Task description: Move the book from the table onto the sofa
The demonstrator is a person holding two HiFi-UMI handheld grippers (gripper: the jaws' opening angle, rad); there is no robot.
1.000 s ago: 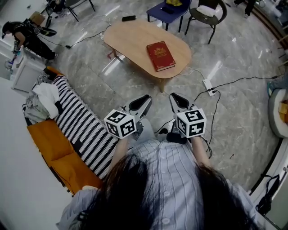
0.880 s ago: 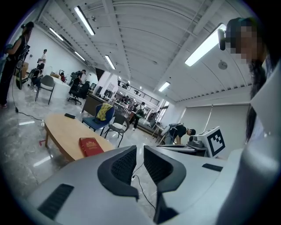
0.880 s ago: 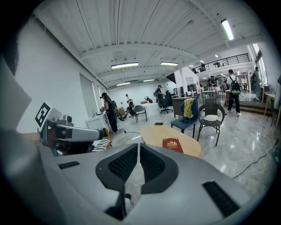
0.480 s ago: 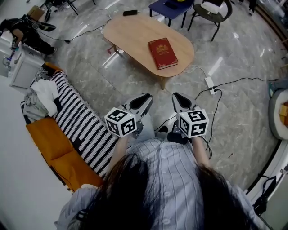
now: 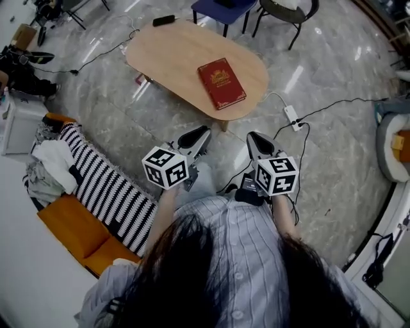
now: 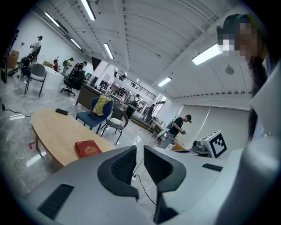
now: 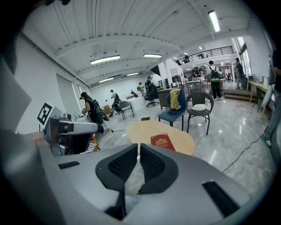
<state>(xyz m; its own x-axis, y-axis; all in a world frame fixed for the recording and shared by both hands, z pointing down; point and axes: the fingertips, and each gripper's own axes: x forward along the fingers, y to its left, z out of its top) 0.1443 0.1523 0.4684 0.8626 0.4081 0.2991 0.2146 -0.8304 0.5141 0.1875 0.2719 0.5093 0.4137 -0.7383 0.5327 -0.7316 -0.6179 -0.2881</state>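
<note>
A red book [image 5: 221,82] with gold print lies flat near the near end of the oval wooden table [image 5: 166,54]; it also shows in the left gripper view [image 6: 88,148] and the right gripper view [image 7: 163,141]. My left gripper [image 5: 199,133] and right gripper [image 5: 254,138] are held side by side in front of the person, short of the table, both shut and empty. The sofa [image 5: 70,221] with a striped cushion [image 5: 109,186] lies at the lower left.
A power strip [image 5: 292,117] and cables run over the marble floor right of the table. A blue chair [image 5: 221,9] and a dark chair [image 5: 285,13] stand behind the table. Clothes [image 5: 48,163] are heaped on the sofa's far end. A black remote [image 5: 163,20] lies on the table's far edge.
The person and both grippers have moved forward toward the table; the book and table now sit nearer in the head view. Both grippers stay shut and empty.
</note>
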